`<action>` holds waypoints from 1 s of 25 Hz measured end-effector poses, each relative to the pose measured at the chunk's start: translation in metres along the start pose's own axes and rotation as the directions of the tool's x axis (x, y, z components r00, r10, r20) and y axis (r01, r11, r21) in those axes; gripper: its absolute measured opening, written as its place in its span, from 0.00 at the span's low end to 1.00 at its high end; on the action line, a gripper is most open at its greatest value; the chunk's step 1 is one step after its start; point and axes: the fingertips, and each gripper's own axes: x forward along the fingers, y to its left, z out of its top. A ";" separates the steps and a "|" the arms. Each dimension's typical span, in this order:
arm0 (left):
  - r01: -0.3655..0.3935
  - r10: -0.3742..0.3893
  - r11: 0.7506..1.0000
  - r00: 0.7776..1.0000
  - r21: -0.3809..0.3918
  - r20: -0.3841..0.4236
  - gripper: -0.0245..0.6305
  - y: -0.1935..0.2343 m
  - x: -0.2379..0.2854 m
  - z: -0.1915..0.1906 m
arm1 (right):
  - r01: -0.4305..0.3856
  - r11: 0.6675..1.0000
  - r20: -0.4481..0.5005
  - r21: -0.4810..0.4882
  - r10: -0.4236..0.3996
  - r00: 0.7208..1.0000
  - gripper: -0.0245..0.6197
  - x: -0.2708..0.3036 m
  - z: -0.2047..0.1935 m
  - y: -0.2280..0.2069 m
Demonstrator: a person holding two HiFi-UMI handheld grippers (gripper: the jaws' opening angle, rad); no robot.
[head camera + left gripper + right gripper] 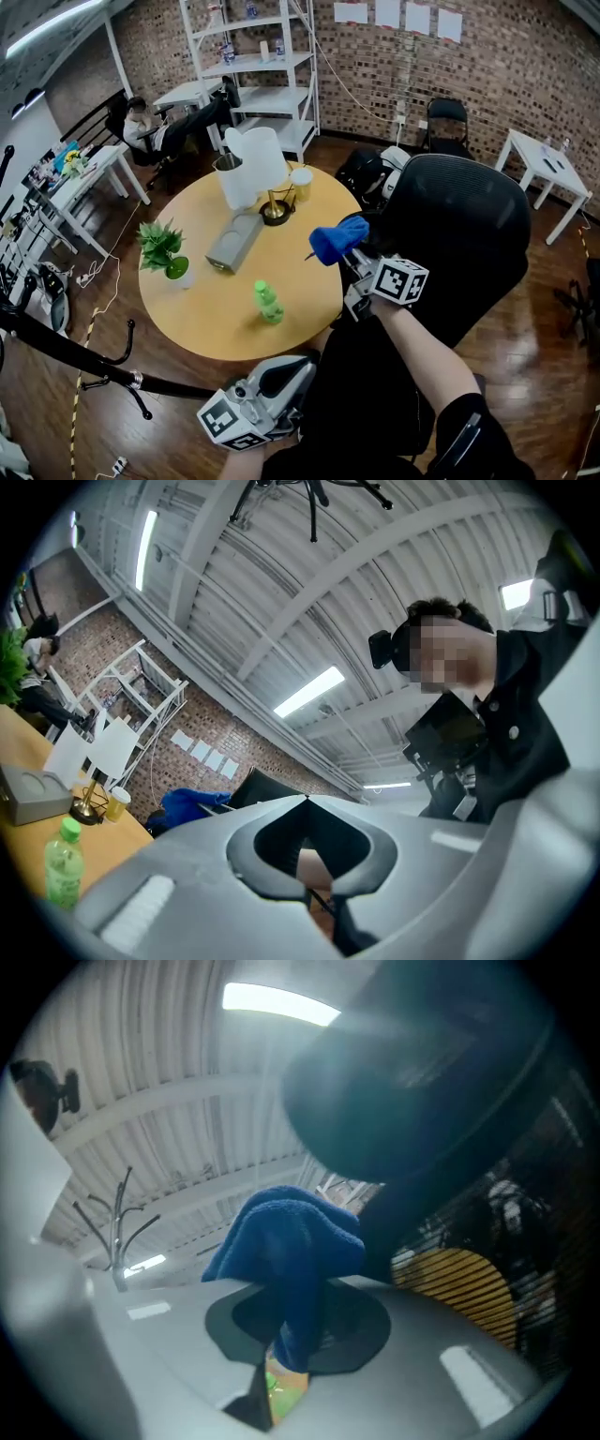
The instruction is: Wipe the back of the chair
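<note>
A black mesh office chair (pixel 459 244) stands at the round table's right side, its back facing me. My right gripper (pixel 343 251) is shut on a blue cloth (pixel 337 238), held beside the left edge of the chair back; I cannot tell whether it touches. In the right gripper view the blue cloth (pixel 291 1246) bunches up from the closed jaws, with the dark chair back (pixel 422 1110) filling the upper right. My left gripper (pixel 298 367) hangs low by my body, jaws shut and empty, pointing upward; the left gripper view shows its closed jaws (pixel 306 801) against the ceiling.
The round wooden table (pixel 202 309) carries a green bottle (pixel 267 302), a potted plant (pixel 162 247), a grey box (pixel 234 241), a white pitcher (pixel 251 165) and a cup (pixel 301 183). White shelving (pixel 258 66) stands behind; a person sits at far left. A white side table (pixel 548 173) is at right.
</note>
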 end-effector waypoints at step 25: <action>0.274 -0.286 0.955 0.953 -0.119 -0.101 0.03 -0.040 0.113 -0.071 | 0.449 0.893 0.338 0.039 -0.435 0.835 0.12 -0.301 0.123 -0.162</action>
